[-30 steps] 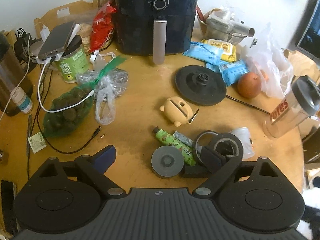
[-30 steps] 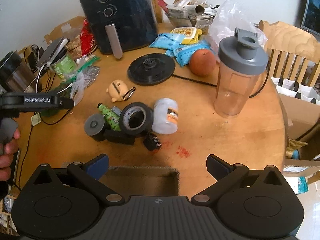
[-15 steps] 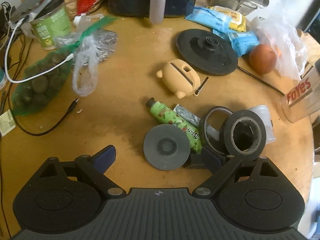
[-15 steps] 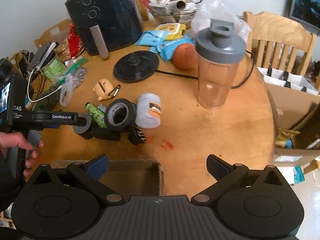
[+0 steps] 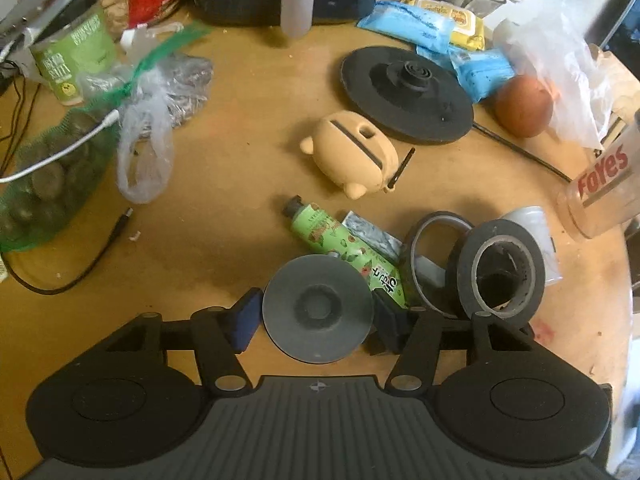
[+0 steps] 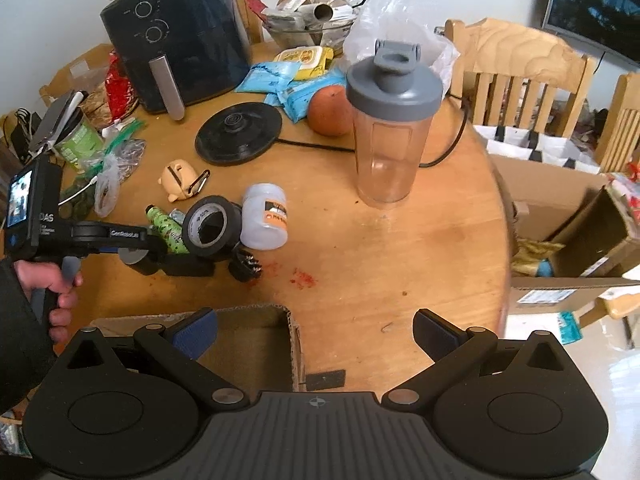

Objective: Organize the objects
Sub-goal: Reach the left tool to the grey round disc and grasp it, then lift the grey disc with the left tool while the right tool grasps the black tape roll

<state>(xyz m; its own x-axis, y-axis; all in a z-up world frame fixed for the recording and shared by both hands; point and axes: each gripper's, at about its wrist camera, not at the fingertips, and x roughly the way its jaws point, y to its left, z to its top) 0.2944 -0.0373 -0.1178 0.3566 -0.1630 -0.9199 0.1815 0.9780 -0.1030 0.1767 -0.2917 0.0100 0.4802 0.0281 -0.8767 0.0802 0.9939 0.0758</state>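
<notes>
Round wooden table (image 5: 224,184), grey disc (image 5: 318,314) face-up

Ahead of the left gripper (image 5: 316,318), the closing jaws bracket a grey round disc (image 5: 318,314). Immediately to its right, a green squeeze tube (image 5: 340,246) and a black tape roll (image 5: 500,268) crowd the passage. To its left, bare wooden tabletop (image 5: 192,216) lies free up to a thin black cable (image 5: 80,272). Ahead of the right gripper (image 6: 316,334), open tabletop extends to a clear shaker bottle with grey lid (image 6: 390,128); an open brown cardboard box (image 6: 256,340) sits below its left finger.
</notes>
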